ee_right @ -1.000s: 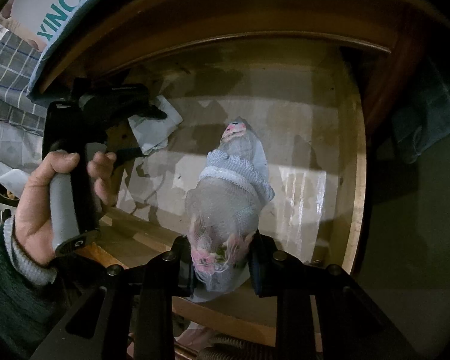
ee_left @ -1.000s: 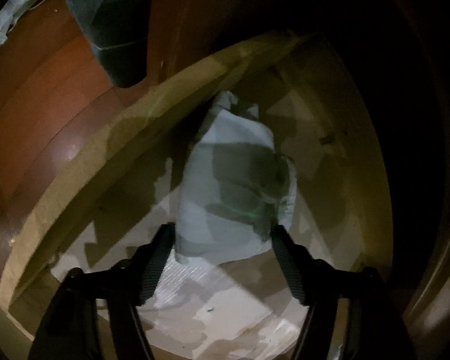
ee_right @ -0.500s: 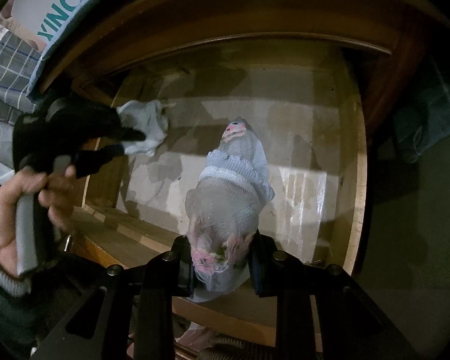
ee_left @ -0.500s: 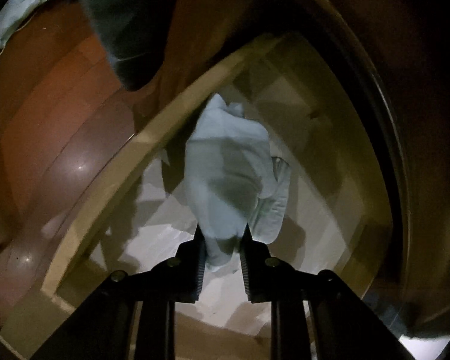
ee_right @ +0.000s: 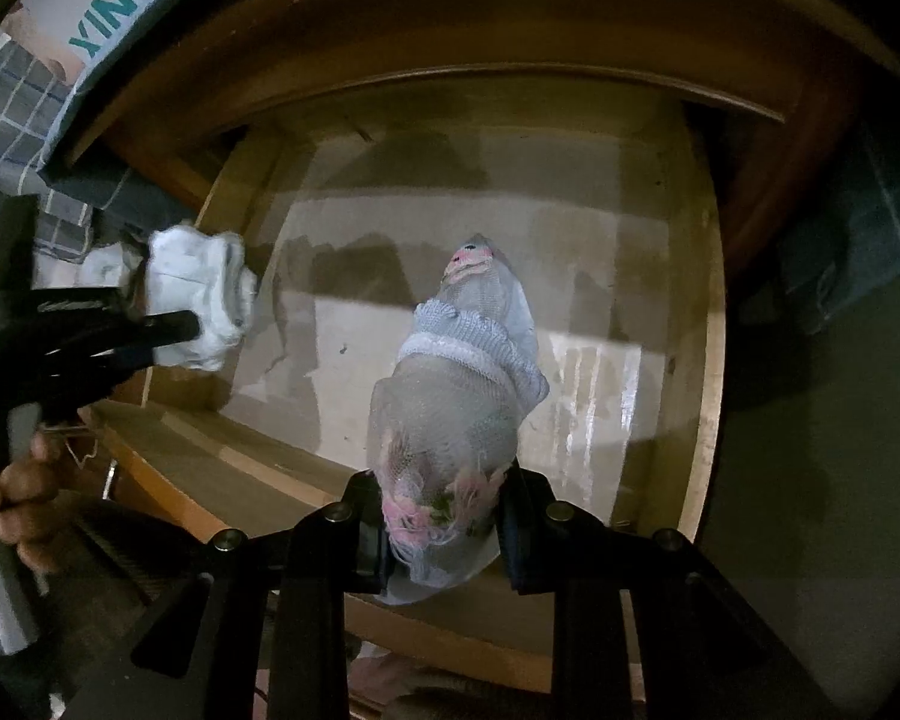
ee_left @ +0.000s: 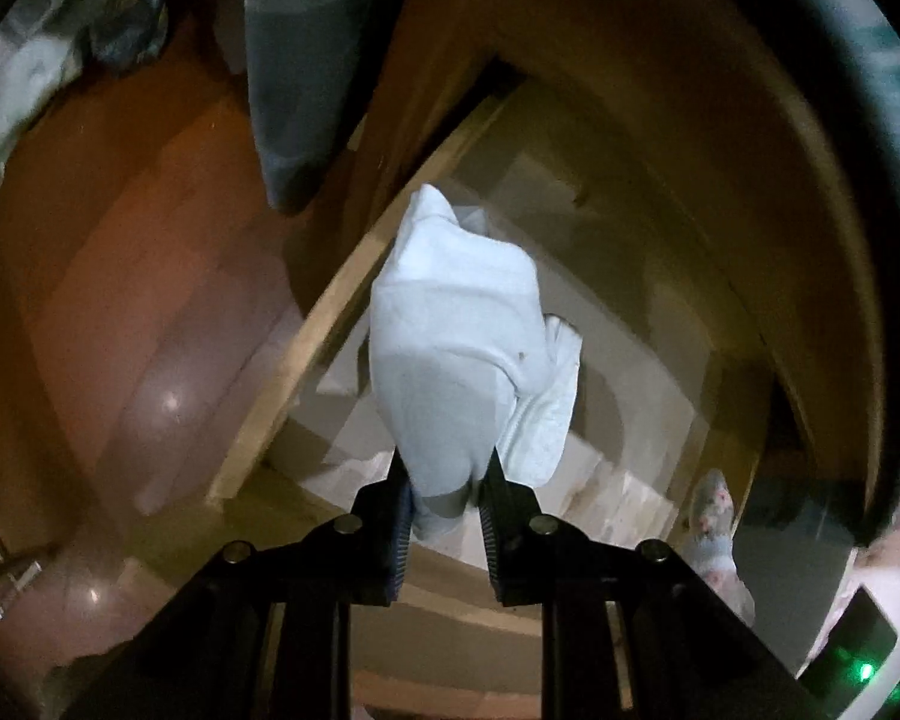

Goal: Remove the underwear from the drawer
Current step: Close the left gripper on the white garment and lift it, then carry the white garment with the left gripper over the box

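I see my left gripper (ee_left: 444, 501) squeezing a white pair of underwear (ee_left: 456, 348). Its two black fingers (ee_left: 399, 516) are closed tight on one end of the cloth, and the rest hangs down from them. The white cloth hangs in the air over the left side wall of the drawer (ee_left: 306, 360), not lying on the drawer bottom. From the right wrist view I can see the same white bundle (ee_right: 201, 306) sticking out of the left gripper (ee_right: 192, 324), just beside the left edge of the drawer (ee_right: 705, 360). A hand (ee_right: 12, 498) holds that gripper's grey handle at the left edge of the view.

My right gripper (ee_right: 444, 525) is also closed on something. Its fingers (ee_right: 369, 531) pinch a grey mesh pair of underwear with pink flowers (ee_right: 450, 414). It has a white frilly band across the middle. It hangs from the fingers over the front part of the drawer, above the pale drawer bottom.

The drawer is pulled out and made of light wood. To the left of it, in the left wrist view, is a shiny brown floor (ee_left: 120, 312). In the left wrist view, the flowery grey piece (ee_left: 711, 531) shows low on the right, near the right edge of the drawer.
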`<state>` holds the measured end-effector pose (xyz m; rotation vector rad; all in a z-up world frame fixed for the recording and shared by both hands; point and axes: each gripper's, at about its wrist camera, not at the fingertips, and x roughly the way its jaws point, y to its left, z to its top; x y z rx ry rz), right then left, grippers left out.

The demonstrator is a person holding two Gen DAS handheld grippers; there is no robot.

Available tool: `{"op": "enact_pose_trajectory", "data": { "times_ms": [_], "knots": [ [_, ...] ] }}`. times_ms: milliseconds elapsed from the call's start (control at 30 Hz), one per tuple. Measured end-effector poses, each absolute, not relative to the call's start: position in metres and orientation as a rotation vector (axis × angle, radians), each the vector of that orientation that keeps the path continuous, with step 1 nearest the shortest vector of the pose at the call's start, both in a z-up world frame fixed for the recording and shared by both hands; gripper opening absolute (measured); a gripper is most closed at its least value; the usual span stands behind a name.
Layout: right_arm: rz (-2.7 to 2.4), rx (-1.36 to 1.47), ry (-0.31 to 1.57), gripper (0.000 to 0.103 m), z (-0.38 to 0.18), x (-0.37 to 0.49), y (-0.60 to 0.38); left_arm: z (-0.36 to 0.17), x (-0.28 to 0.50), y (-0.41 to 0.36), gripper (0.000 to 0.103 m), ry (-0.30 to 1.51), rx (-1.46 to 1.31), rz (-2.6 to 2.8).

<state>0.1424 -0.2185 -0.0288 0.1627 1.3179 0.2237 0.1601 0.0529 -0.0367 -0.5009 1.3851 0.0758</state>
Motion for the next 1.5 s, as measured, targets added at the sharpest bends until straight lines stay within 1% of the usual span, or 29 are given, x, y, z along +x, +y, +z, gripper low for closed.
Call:
{"op": "enact_pose_trajectory", "data": {
  "times_ms": [733,1000,1167,1300,1500],
  "knots": [
    [0.199,0.112,1.334,0.024,-0.032,0.142,-0.217,0.065,0.117,0.001,0.020,1.098,0.084,-0.128],
    [0.202,0.116,1.331,0.024,-0.033,0.140,-0.218,0.107,0.093,-0.011,0.020,1.013,0.181,-0.239],
    [0.205,0.118,1.331,0.024,-0.033,0.140,-0.219,0.135,0.081,-0.008,0.020,0.976,0.175,-0.292],
    [0.205,0.118,1.330,0.024,-0.032,0.140,-0.219,0.171,0.081,-0.003,0.020,0.925,0.149,-0.305],
    [0.205,0.120,1.328,0.024,-0.032,0.139,-0.220,0.240,0.106,0.006,0.020,0.787,0.132,-0.274]
  ]
}}
